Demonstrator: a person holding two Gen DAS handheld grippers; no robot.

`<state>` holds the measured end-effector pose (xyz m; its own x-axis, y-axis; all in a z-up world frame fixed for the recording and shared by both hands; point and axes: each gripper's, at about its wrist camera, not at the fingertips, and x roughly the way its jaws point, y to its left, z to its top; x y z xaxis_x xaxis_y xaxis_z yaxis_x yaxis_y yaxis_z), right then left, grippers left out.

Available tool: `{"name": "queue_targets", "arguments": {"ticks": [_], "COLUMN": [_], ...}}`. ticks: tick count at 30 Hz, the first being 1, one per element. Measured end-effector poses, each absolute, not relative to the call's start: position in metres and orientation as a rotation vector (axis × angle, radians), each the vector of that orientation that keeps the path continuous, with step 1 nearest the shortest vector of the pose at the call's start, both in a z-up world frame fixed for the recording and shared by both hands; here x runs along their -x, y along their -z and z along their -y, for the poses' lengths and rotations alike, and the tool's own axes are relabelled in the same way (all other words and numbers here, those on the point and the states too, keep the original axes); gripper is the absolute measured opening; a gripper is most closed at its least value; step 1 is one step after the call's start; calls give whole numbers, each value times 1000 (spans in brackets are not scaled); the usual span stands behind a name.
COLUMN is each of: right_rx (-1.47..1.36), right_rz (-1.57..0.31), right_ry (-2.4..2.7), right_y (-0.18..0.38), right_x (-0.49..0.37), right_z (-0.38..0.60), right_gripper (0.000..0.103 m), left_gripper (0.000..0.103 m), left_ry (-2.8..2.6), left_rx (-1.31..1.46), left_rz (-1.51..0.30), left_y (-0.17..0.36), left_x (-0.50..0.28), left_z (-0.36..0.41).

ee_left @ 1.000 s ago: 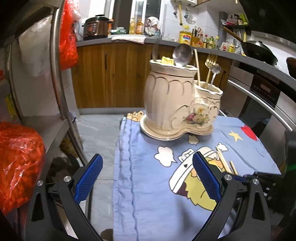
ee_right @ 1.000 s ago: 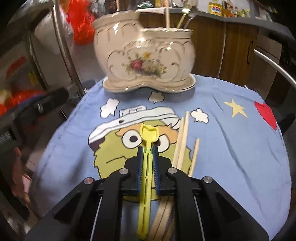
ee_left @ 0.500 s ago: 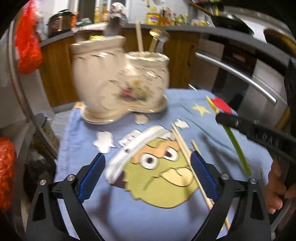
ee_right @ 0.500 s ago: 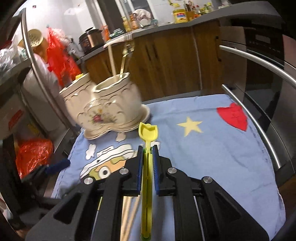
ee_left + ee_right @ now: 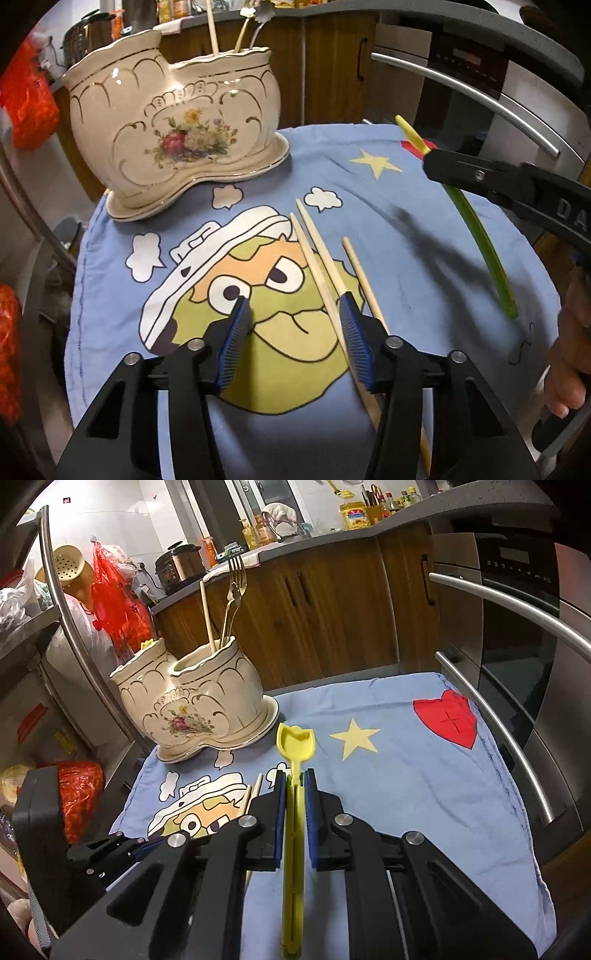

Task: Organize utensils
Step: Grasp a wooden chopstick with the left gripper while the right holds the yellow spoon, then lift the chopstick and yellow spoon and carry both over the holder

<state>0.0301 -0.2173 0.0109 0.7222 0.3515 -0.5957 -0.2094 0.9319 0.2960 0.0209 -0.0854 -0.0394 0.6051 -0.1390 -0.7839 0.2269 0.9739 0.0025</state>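
- Right gripper is clamping a yellow plastic spoon by the handle, jaws pressed against it; the scoop end is pointing up-frame toward centre and the handle is running down to the bottom edge of the right wrist view.
- In the left wrist view that spoon is showing at the right edge, hanging clear above the blue cartoon cloth, tilted.
- Left gripper is sitting low at bottom centre with jaws partly apart and nothing between them; its blue pads are hovering over the cloth's green cartoon face.
- Three wooden chopsticks are lying on the cloth just right of centre; two are nearly touching, the third is slightly apart to the right. The right pad is sitting over the paired ones; contact can't be told.
- Cream floral ceramic holder is standing upright on its matching saucer in the upper left of the left wrist view, at the far edge of the cloth.
- Its smaller compartment is holding a wooden chopstick and a metal fork, both standing up.
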Motion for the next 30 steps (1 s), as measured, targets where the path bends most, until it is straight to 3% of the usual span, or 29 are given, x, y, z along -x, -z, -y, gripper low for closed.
{"name": "queue_targets", "arguments": {"ticks": [6,11,13,21,30], "right_rx": [-217,-212,-211,-239,-240], "right_rz": [-704,-702,-703,-698,-690], "right_ry": [-325,-329,-326,-337,-367], "right_y": [-10,-10,-9,-8,-8], "right_x": [-29,-29,-30,-31,-32], "right_z": [217,217,219,225,211], "right_gripper": [10,10,10,10,10], "left_gripper": [38,11,7,6,6], "left_ry": [173,198,203,243,281], "left_rx": [-158,-192,-204,-94,33], "left_rz": [-895,-898,-889,-847,-646], "left_y": [40,39,40,29,-26], "left_x": [-34,-41,-42,-37,-7], "left_z": [97,106,108,81,29]}}
